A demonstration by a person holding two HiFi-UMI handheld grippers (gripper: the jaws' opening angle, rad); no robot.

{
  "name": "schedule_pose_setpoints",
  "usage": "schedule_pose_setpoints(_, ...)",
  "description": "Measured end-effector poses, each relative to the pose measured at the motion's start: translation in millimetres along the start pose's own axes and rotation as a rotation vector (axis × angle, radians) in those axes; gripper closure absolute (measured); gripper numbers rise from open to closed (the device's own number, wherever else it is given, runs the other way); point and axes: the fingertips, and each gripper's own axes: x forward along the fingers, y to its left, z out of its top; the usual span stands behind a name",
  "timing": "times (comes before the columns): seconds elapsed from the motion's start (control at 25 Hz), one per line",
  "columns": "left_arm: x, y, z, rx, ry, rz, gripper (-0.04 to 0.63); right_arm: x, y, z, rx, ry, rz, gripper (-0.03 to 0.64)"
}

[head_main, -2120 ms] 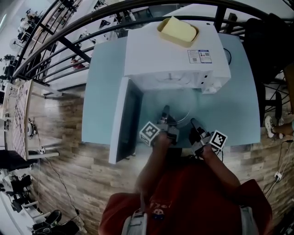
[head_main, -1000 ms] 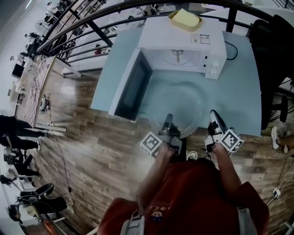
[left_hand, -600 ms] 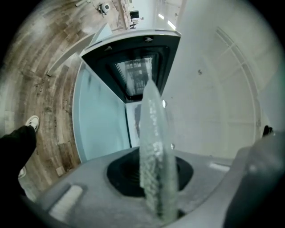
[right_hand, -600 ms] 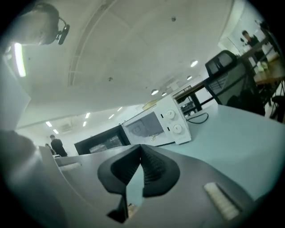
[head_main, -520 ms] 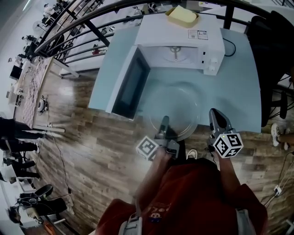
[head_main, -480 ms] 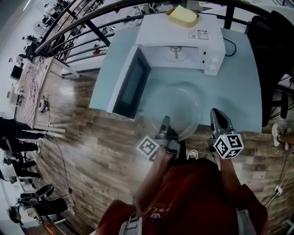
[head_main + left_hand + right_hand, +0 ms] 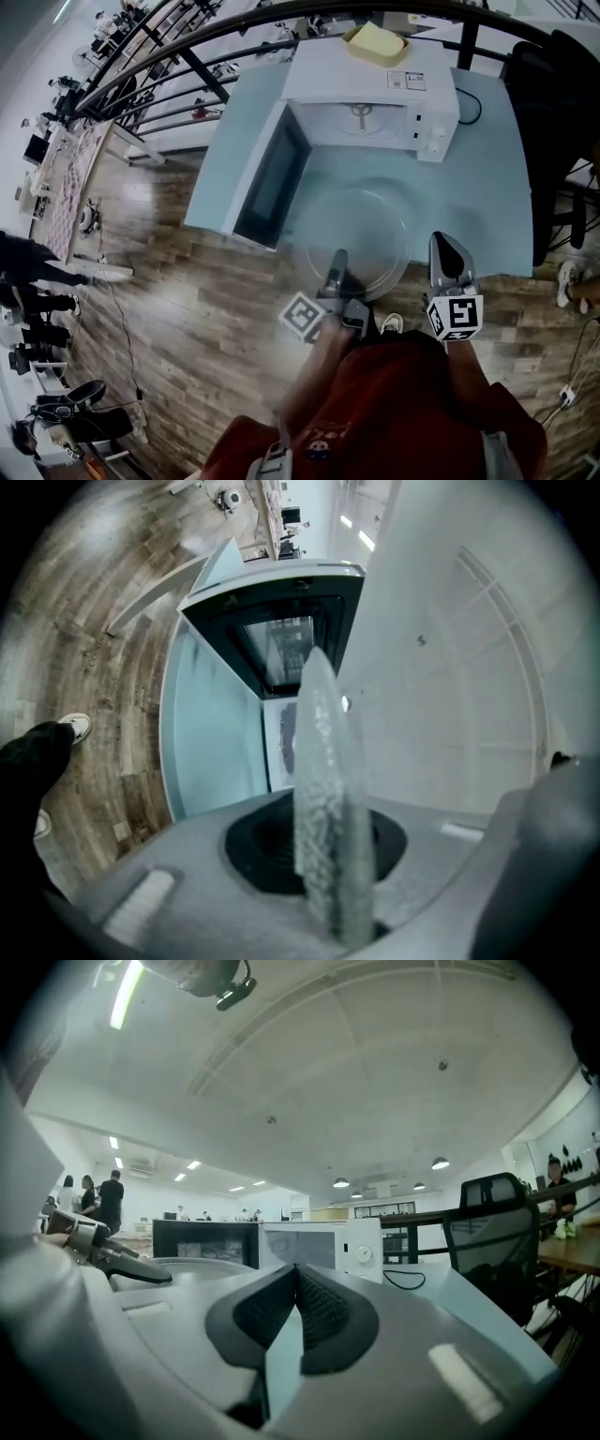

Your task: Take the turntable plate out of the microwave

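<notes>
Counter: The pale blue top carried the microwave at its far side, and its near half lay under the plate.
Microwave: The open cavity faced you. Its floor showed only the small hub, with no glass on it. A yellow tub sat on the roof.
Door: It was swung wide open to your left, apart from the plate.
Turntable plate: The clear glass was wholly outside the microwave, lying level over the counter in front of the opening. Its near rim reached past the counter's front edge toward you. I could not tell whether it rested on the counter or hung just above it.
Left tool: You had it pinching the plate's near rim, with the glass edge caught between its pads.
Right tool: Its jaws were pressed together on nothing. It was held near the plate's right edge and did not touch it.
Done: As I judged it, the main step was complete, since the plate had left the cavity.
Left to do: You probably needed only to settle the plate flat on the counter and let go. A one-sided pinch on glass can tip, so a slow lowering seemed wise (the free right tool could steady the far rim).
</notes>
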Motion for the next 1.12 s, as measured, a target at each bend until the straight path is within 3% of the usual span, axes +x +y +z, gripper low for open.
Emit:
schedule_pose_setpoints(0.36, -8.0, -4.1, -5.7, -0.016, 0.015, 0.004, 0.565, -0.6, 1.5, 6.4, 0.03, -0.024, 0.034, 0.617)
schedule_pose_setpoints(1.12, 2.2, -26.1, -20.8, -0.033, 0.027, -0.043, 0.565, -7.3, -17.9, 21.4, 0.032, -0.039, 0.007, 0.615)
